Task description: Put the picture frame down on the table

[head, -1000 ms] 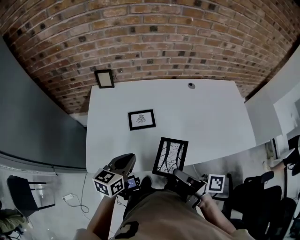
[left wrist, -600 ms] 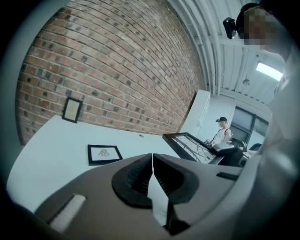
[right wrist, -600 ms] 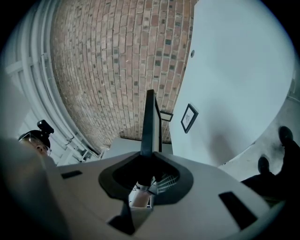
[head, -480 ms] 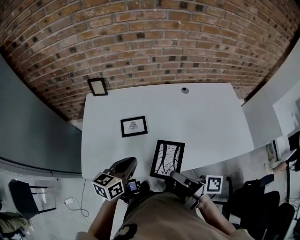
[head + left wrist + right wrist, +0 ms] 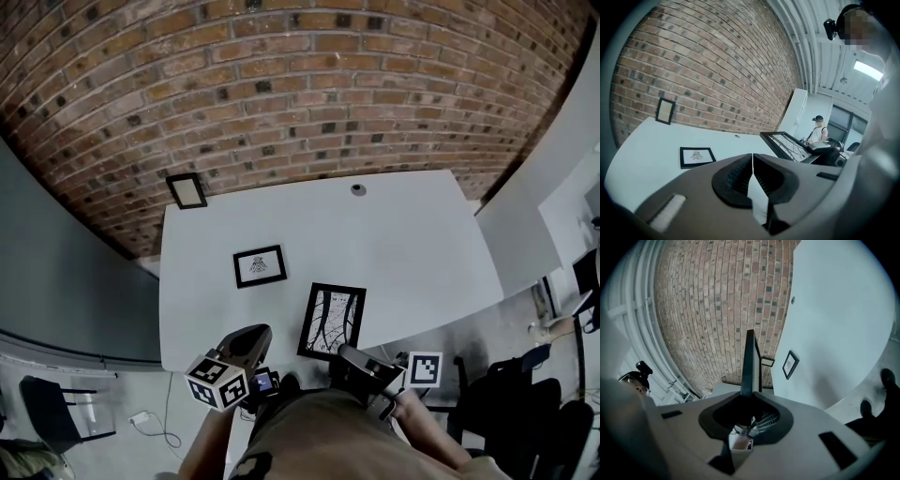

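The picture frame (image 5: pixel 331 322), black-rimmed with a branch-like drawing, hangs over the near edge of the white table (image 5: pixel 412 234). My right gripper (image 5: pixel 349 356) is shut on its near rim. In the right gripper view the frame (image 5: pixel 750 357) runs edge-on out of the right gripper (image 5: pixel 749 397). In the left gripper view the same frame (image 5: pixel 787 144) shows at the right, raised above the tabletop. My left gripper (image 5: pixel 246 342) is to the left of the frame, apart from it. Its jaws meet with nothing between them, as the left gripper view shows (image 5: pixel 752 161).
A smaller framed picture (image 5: pixel 260 266) lies flat on the table's left half. Another frame (image 5: pixel 186 190) leans on the brick wall at the far left corner. A small round thing (image 5: pixel 358 189) sits at the table's far edge. A person (image 5: pixel 818 132) stands far off.
Both grippers have moved forward toward the wall, and the held frame now reaches further over the table. Neither gripper's jaws have changed.
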